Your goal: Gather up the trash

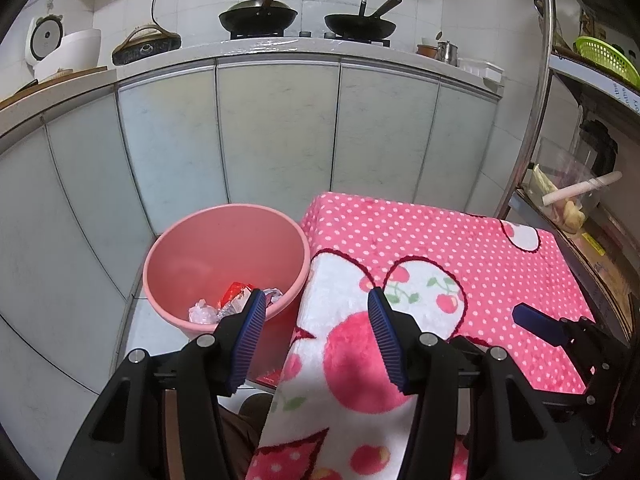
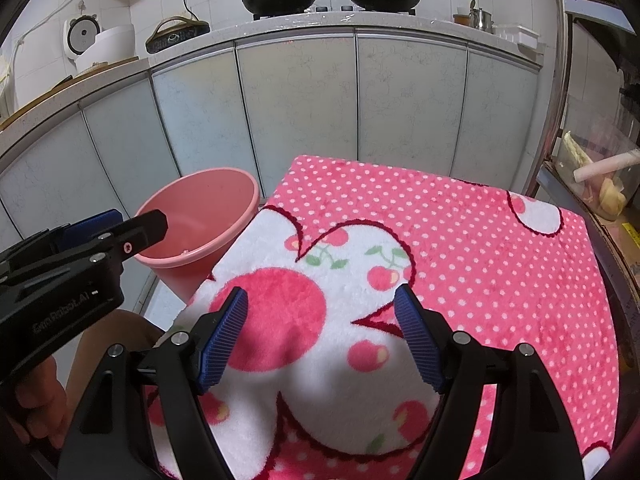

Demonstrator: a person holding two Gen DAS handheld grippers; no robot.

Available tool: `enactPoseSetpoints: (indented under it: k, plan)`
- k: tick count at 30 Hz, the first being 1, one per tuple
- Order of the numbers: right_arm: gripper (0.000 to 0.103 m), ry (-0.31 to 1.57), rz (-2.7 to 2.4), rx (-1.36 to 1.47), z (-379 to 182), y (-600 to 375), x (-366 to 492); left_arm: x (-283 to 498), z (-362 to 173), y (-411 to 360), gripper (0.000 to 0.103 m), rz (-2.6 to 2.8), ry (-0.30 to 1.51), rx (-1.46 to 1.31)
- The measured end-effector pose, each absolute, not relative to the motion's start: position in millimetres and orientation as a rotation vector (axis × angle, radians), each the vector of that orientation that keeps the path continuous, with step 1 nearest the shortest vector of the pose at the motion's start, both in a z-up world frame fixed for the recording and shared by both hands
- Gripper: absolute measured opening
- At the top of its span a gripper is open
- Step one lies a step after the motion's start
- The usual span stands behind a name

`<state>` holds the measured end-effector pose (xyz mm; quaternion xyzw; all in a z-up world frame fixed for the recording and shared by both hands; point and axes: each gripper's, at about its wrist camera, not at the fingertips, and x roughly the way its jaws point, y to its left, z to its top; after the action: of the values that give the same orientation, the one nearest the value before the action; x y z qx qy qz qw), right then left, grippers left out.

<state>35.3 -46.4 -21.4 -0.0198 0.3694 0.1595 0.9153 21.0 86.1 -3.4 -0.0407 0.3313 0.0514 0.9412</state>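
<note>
Trash in pink bin, beyond left gripper; both grippers' jaws open, empty.

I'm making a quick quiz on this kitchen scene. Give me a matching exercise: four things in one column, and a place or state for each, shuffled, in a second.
Things:
1. pink bucket
2. crumpled wrappers
3. two black woks
4. left gripper

Places or states:
A. on the stove at the back counter
B. open, holding nothing
C. on the floor beside the cloth-covered table
D. lying at the bottom of the bucket

Pairs: 1-C, 2-D, 3-A, 4-B
</note>
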Motion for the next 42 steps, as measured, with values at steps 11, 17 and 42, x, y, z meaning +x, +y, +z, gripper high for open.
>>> enactPoseSetpoints:
  k: [11,17,42]
  plan:
    - [0.076,0.756,0.326,-0.046,-15.9,-44.8,33.6,17.0,2.2,90.9,0.053,0.125,0.657,-0.087]
    - [0.076,0.756,0.326,-0.048,-15.0,-44.5,34.3,17.7,3.8,90.8,0.053,0.125,0.654,-0.087]
    - [0.076,0.758,0.324,-0.05,-14.0,-42.7,34.0,19.5,2.3,91.1,0.053,0.13,0.662,-0.093]
